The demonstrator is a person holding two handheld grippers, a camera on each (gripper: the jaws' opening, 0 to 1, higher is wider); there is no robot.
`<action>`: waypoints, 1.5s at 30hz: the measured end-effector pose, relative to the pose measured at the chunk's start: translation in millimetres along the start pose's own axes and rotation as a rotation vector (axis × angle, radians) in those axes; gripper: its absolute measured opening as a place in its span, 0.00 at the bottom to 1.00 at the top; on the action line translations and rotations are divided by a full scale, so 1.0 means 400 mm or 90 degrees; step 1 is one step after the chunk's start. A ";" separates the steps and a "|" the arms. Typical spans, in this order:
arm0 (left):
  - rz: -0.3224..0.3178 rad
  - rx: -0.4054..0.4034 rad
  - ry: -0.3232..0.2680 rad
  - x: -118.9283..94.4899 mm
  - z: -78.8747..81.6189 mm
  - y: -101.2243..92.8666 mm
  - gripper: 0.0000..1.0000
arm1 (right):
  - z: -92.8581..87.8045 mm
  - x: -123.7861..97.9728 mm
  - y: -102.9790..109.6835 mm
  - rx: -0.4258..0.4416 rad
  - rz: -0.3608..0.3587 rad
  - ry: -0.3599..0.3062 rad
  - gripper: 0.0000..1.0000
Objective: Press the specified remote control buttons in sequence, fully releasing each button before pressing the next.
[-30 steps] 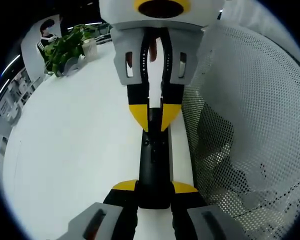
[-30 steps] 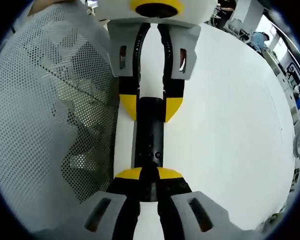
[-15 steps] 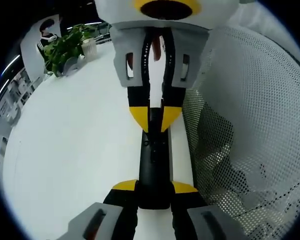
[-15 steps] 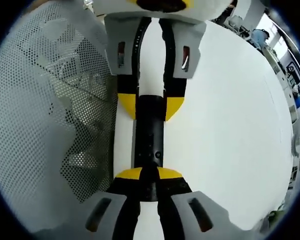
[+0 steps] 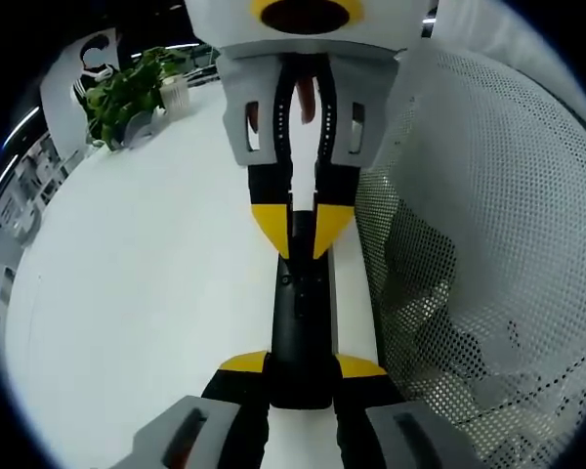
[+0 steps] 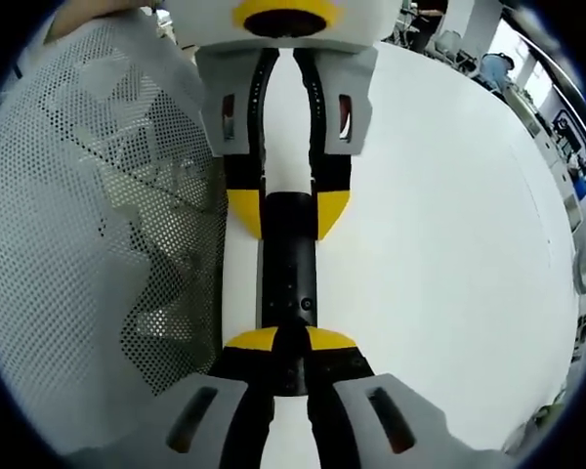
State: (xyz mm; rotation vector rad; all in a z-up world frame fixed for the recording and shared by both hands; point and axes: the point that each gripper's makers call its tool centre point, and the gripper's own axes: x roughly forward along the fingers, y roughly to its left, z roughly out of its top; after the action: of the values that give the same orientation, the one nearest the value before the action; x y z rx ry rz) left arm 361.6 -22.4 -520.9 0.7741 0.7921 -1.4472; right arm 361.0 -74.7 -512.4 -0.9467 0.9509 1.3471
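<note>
Left gripper view: black remote control (image 5: 300, 313) lying lengthwise on the white table (image 5: 137, 293), one end clamped between the yellow-tipped jaws of the left tool (image 5: 300, 366) at the bottom of the view. Jaws closed onto the remote's sides, one yellow pad on each flank. Far end of the remote caught likewise by the right tool (image 5: 303, 220), reaching in from the top, its jaws pinched onto the body from both sides. Small buttons visible on the bare stretch between the two tools. Just beside the remote, a white perforated mesh basket (image 5: 479, 244), holding crumpled clear material. Well apart, near the table's far edge, a green potted plant (image 5: 127, 93).

Right gripper view: same remote control (image 6: 287, 283), seen from the opposite end. Right tool (image 6: 288, 342) at the bottom, jaws shut tight on the near end, tips almost meeting over it. Left tool (image 6: 287, 210) gripping the far end from the top. Mesh basket (image 6: 88, 234) close alongside, bare white table (image 6: 439, 264) on the other side.
</note>
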 end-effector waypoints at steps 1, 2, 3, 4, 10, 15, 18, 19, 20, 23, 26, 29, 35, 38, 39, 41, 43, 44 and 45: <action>0.000 0.000 0.000 0.000 0.000 0.000 0.24 | 0.001 0.000 0.000 -0.001 0.000 0.002 0.07; 0.000 0.000 0.000 0.000 0.000 0.000 0.24 | 0.001 0.001 0.000 -0.002 -0.001 0.003 0.07; 0.000 0.000 0.000 0.000 0.000 0.000 0.24 | 0.002 0.001 0.001 -0.008 -0.003 0.003 0.07; 0.000 0.000 0.000 0.000 0.000 0.000 0.24 | 0.002 0.001 0.001 -0.008 -0.004 0.003 0.07; 0.000 0.000 0.000 0.000 0.000 0.000 0.24 | 0.002 0.002 -0.001 -0.021 -0.002 0.005 0.06; 0.000 0.000 0.000 0.001 0.001 0.000 0.24 | 0.004 0.003 -0.003 -0.020 0.008 0.011 0.06; -0.001 0.000 0.000 0.000 0.001 0.000 0.24 | 0.004 0.004 -0.001 -0.037 0.008 0.029 0.05; -0.001 0.000 -0.001 0.000 0.001 0.000 0.24 | 0.005 0.006 0.001 -0.038 0.006 0.032 0.05; -0.001 0.000 -0.001 0.000 0.001 0.000 0.24 | 0.004 0.005 0.000 -0.041 0.005 0.033 0.05; -0.001 -0.001 -0.001 0.000 0.001 0.000 0.24 | 0.002 0.004 -0.002 -0.035 0.007 0.031 0.05; -0.001 -0.002 -0.003 0.000 0.001 0.001 0.24 | 0.002 0.001 -0.003 0.029 0.023 0.000 0.06; -0.001 -0.003 -0.004 0.000 0.001 0.001 0.24 | 0.002 -0.001 -0.009 0.046 0.026 -0.005 0.06; 0.000 -0.006 -0.007 0.000 0.001 0.001 0.24 | 0.007 0.004 -0.003 -0.016 0.011 0.008 0.05; 0.000 -0.005 -0.006 0.000 0.000 0.001 0.24 | 0.008 0.004 0.001 -0.039 0.004 0.008 0.05; -0.001 -0.005 -0.006 0.000 0.000 0.001 0.24 | 0.009 0.005 0.001 -0.041 0.004 0.009 0.04; 0.000 -0.005 -0.007 0.000 0.000 0.001 0.24 | 0.010 0.005 0.000 -0.053 0.002 0.012 0.04; 0.000 -0.005 -0.007 0.000 0.000 0.001 0.24 | 0.010 0.007 -0.001 -0.065 0.001 0.015 0.03; 0.000 -0.005 -0.007 0.000 0.000 0.001 0.24 | 0.009 0.006 -0.004 -0.049 0.005 0.012 0.03; 0.000 -0.006 -0.007 0.000 0.000 0.001 0.24 | 0.009 0.006 -0.007 -0.033 0.014 0.009 0.03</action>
State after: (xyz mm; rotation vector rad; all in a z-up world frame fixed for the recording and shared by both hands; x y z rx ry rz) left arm 362.0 -22.4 -520.8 0.7582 0.7897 -1.4464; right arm 363.8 -70.7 -513.4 -0.9886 0.9427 1.3919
